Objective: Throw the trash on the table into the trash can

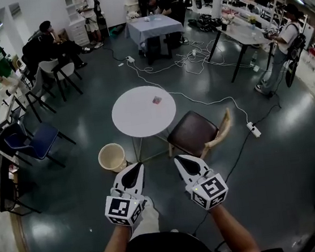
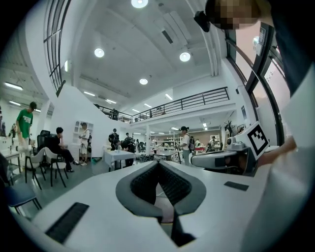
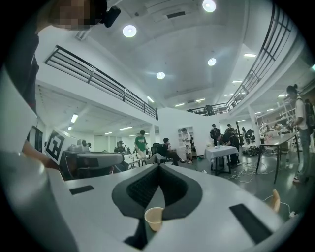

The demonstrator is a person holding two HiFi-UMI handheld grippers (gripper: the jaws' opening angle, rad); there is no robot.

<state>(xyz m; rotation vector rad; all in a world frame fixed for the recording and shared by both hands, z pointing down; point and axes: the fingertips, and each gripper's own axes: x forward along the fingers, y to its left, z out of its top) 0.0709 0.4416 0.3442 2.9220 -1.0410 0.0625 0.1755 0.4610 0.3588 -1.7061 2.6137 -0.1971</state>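
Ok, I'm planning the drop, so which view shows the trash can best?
The head view: the trash can shows whole, open top up, just left of the table. The right gripper view catches it small and partly cut off, low in the picture. The left gripper view doesn't show it.

Big open lab-like workspace: dark floor strewn with cables (image 1: 195, 61), scattered tables (image 1: 154, 26), chairs (image 1: 37, 140), cluttered benches (image 1: 245, 32), upper balcony (image 2: 197, 101).

Trash (image 1: 156, 100) on the table (image 1: 137, 119) — bin (image 1: 112, 157) front-left, chair (image 1: 192, 131) front-right (both just beside it).
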